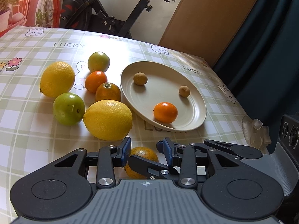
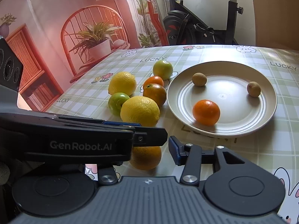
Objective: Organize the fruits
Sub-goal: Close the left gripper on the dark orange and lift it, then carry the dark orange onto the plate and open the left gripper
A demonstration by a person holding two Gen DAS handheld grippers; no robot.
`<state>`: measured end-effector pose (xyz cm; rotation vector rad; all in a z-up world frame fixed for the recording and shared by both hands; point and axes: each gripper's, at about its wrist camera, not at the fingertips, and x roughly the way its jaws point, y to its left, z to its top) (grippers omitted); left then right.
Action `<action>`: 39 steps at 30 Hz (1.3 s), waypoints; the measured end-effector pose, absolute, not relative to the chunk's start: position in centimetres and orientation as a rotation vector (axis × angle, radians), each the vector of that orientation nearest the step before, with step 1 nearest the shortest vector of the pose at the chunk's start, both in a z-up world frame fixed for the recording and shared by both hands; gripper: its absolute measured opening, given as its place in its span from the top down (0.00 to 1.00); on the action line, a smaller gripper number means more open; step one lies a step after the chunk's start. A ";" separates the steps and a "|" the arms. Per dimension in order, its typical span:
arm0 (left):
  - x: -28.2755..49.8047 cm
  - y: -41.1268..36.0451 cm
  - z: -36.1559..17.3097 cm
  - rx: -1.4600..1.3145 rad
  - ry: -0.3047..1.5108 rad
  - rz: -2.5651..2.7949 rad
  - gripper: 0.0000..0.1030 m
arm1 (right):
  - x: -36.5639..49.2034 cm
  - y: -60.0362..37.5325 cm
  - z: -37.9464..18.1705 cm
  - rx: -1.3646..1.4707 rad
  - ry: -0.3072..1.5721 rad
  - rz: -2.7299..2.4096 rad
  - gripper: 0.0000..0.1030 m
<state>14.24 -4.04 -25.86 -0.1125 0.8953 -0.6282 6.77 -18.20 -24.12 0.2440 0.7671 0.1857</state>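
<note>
A small greenish orange (image 1: pixel 143 154) (image 2: pixel 147 158) sits low over the checked tablecloth, and my left gripper (image 1: pixel 146 152) is shut on it, blue pads at its sides. In the right wrist view the left gripper (image 2: pixel 149 136) reaches in from the left above that fruit. My right gripper (image 2: pixel 147 149) stands open around it, and its right pad (image 2: pixel 175 149) is clear of the peel. The cream plate (image 1: pixel 186 85) (image 2: pixel 233 100) holds a mandarin (image 1: pixel 165 112) (image 2: pixel 206 112) and two brown longans (image 1: pixel 140 78) (image 2: pixel 253 89). Lemons (image 1: pixel 108 119), green fruits (image 1: pixel 68 108) and oranges (image 1: pixel 108 92) lie left of the plate.
An exercise bike (image 1: pixel 112 9) (image 2: pixel 205 24) stands behind the table. A gloved hand (image 1: pixel 256 132) shows on the right gripper by the table's right edge. A printed backdrop (image 2: pixel 56 37) rises at the left, and a wooden panel (image 1: pixel 214 18) at the back right.
</note>
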 end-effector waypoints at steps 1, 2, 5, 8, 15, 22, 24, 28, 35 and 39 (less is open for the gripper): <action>14.3 -3.8 -26.0 -0.125 0.902 -0.626 0.62 | 6.8 -18.1 -24.2 0.244 0.770 0.188 0.50; 14.4 -3.5 -26.0 -0.134 0.906 -0.623 0.62 | 6.8 -18.0 -24.2 0.242 0.772 0.191 0.49; 14.6 -3.0 -26.2 -0.151 0.910 -0.611 0.62 | 6.8 -17.9 -24.4 0.228 0.774 0.196 0.47; 14.8 -2.8 -26.2 -0.161 0.913 -0.609 0.62 | 6.8 -17.9 -24.4 0.230 0.774 0.195 0.46; 14.6 -2.5 -26.0 -0.182 0.925 -0.630 0.62 | 6.9 -17.9 -24.5 0.225 0.782 0.202 0.45; 14.3 -2.4 -26.2 -0.176 0.955 -0.638 0.62 | 6.7 -17.3 -25.0 0.203 0.827 0.235 0.47; 14.1 -2.4 -26.3 -0.174 0.960 -0.645 0.62 | 6.8 -17.1 -25.3 0.188 0.852 0.236 0.51; 13.9 -2.4 -26.5 -0.168 0.968 -0.652 0.62 | 6.6 -17.3 -25.4 0.189 0.853 0.230 0.55; 13.6 -3.0 -26.9 -0.159 0.972 -0.673 0.59 | 6.4 -17.6 -25.3 0.196 0.849 0.223 0.55; 13.5 -3.6 -27.3 -0.140 0.971 -0.682 0.54 | 6.3 -18.0 -25.4 0.216 0.846 0.216 0.54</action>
